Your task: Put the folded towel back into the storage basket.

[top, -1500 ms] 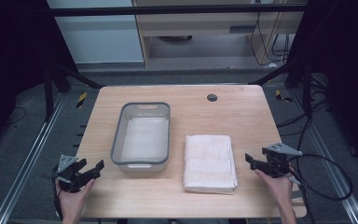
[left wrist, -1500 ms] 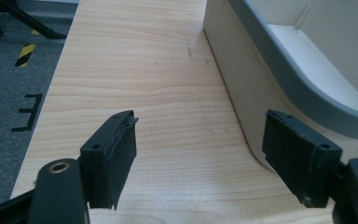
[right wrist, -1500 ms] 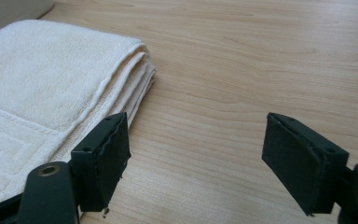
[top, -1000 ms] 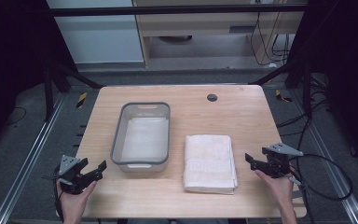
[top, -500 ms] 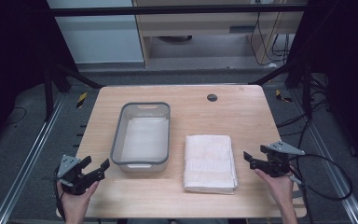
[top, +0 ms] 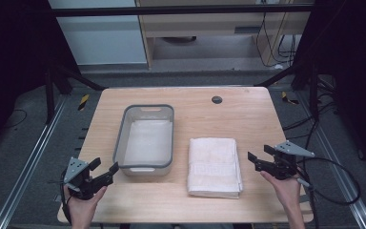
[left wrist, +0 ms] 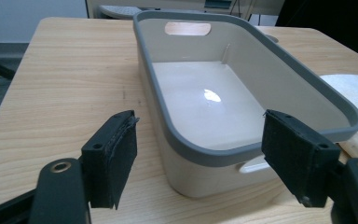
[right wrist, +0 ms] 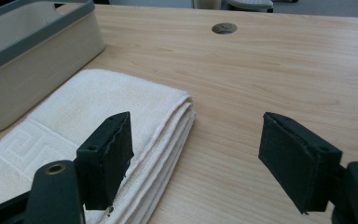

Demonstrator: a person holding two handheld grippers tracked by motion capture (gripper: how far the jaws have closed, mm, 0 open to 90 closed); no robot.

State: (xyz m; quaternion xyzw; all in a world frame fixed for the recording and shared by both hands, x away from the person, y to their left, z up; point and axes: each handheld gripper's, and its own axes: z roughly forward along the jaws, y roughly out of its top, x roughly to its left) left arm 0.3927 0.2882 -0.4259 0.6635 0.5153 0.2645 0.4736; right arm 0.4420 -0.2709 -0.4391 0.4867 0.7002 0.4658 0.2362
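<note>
At the left edge of the table (top: pixel 190 100), the left gripper (top: pixel 106 171) has crept toward the near left corner of the bin (top: pixel 145 139) over the past second and a half, its jaws easing a shade narrower but spread wide and empty. The shift reads as the first reach of the job rather than a grab: nothing is pinched, and the bin sits where it did. In the left gripper view that bin (left wrist: pixel 242 102) lies just ahead of the left gripper (left wrist: pixel 200 158), its grey rim running between and beyond the two black pads, with the near cut-out handle close to the right-hand pad.

The hand (top: pixel 83 205) under this gripper comes in from the table's near edge, forearm angled up and inward, gripper held low and roughly level, pointing at the bin.

Just beyond the bin's far side lies the folded towel (top: pixel 214 164), flat and unmoved.

On the right, the right gripper (top: pixel 256 161) has barely shifted; its jaws too have drawn in slightly yet stand wide apart, gripping nothing. It points across the table at the towel's near right edge. In the right gripper view the towel (right wrist: pixel 88 116) lies ahead and toward the left-hand pad of the right gripper (right wrist: pixel 196 158), its stacked folds facing the gap, bare wood before the other pad. The right hand (top: pixel 286 188) holds it level, wrist straight.
</note>
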